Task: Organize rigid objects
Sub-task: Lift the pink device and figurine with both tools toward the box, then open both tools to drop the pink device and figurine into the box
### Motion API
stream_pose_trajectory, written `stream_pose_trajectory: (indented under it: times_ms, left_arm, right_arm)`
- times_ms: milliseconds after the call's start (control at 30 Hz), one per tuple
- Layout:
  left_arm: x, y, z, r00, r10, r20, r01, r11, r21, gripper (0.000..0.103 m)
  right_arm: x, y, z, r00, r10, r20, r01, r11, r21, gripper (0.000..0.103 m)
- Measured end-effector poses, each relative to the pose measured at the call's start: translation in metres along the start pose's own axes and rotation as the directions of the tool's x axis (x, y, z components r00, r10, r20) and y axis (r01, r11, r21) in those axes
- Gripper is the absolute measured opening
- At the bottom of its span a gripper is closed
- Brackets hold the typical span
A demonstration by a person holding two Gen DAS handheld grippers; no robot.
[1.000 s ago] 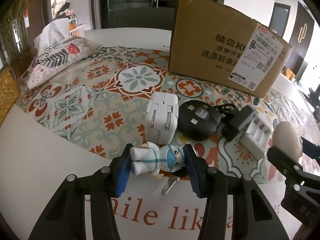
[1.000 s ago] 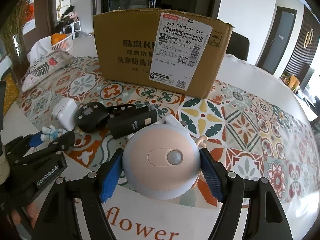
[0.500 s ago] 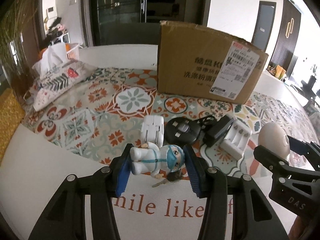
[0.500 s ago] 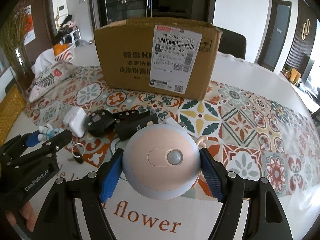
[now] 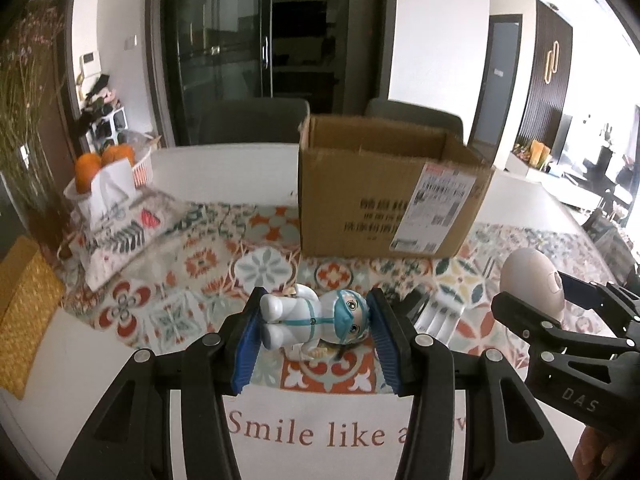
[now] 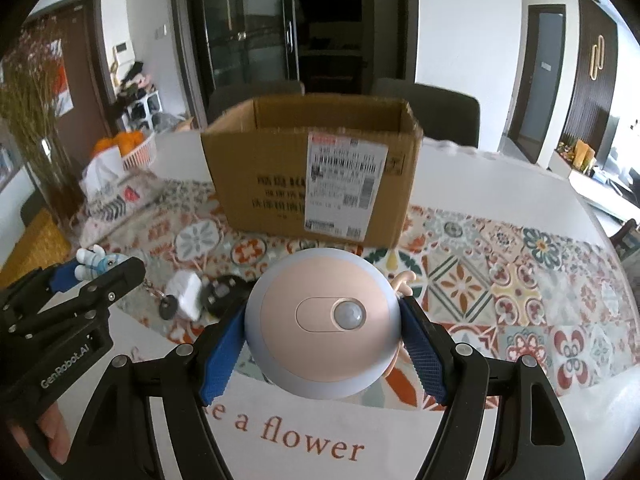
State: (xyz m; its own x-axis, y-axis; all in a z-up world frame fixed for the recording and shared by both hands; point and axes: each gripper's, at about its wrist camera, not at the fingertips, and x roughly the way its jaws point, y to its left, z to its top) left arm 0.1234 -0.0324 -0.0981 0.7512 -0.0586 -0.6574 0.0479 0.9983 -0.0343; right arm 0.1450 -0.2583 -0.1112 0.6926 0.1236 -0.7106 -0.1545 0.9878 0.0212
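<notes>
My left gripper (image 5: 314, 334) is shut on a small white figurine keychain (image 5: 316, 320) with a blue mask, held sideways above the table; it also shows in the right wrist view (image 6: 96, 264) with its key ring dangling. My right gripper (image 6: 322, 342) is shut on a round pink sensor light (image 6: 324, 322), also lifted; it shows at the right of the left wrist view (image 5: 532, 284). An open cardboard box (image 5: 392, 192) stands behind on the patterned tablecloth, its top open (image 6: 316, 120).
On the cloth below lie a white plug adapter (image 6: 186, 294), a black round charger (image 6: 222, 298) and a white battery charger (image 5: 438, 316). A tissue pouch (image 5: 120, 236) and a basket of oranges (image 5: 108, 164) stand at the far left. Chairs stand behind the table.
Both grippers have risen well above the table with their objects. The box's open top is now visible, and the items on the cloth look lower and farther away.
</notes>
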Motion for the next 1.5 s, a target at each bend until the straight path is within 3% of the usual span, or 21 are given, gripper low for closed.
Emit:
stream_pose_trajectory:
  times_ms: [400, 667, 933, 1267, 1500]
  left_arm:
    - [-0.022, 0.002, 0.045, 0.996, -0.053, 0.067, 0.050, 0.998, 0.042, 0.050]
    - [-0.013, -0.001, 0.077, 0.991, -0.107, 0.086, 0.102, 0.993, 0.054, 0.050]
    - [-0.002, -0.004, 0.114, 0.984, -0.112, 0.138, 0.100, 0.991, 0.092, 0.050]
    - [0.019, -0.011, 0.164, 0.978, -0.137, 0.156, 0.115, 0.984, 0.139, 0.050]
    - [0.050, -0.020, 0.193, 0.980, -0.161, 0.113, 0.140, 0.974, 0.178, 0.050]
  right_arm:
    - [-0.031, 0.004, 0.039, 0.997, -0.022, 0.073, 0.020, 1.000, 0.023, 0.075]
    - [-0.028, -0.002, 0.070, 0.994, -0.028, 0.109, 0.023, 0.999, 0.040, 0.075]
    - [-0.014, -0.008, 0.109, 0.989, -0.025, 0.148, 0.019, 0.999, 0.044, 0.075]
    - [0.008, -0.017, 0.155, 0.991, -0.008, 0.134, 0.002, 0.999, 0.045, 0.075]
    - [0.033, -0.028, 0.180, 0.997, -0.004, 0.075, 0.001, 0.999, 0.037, 0.075]
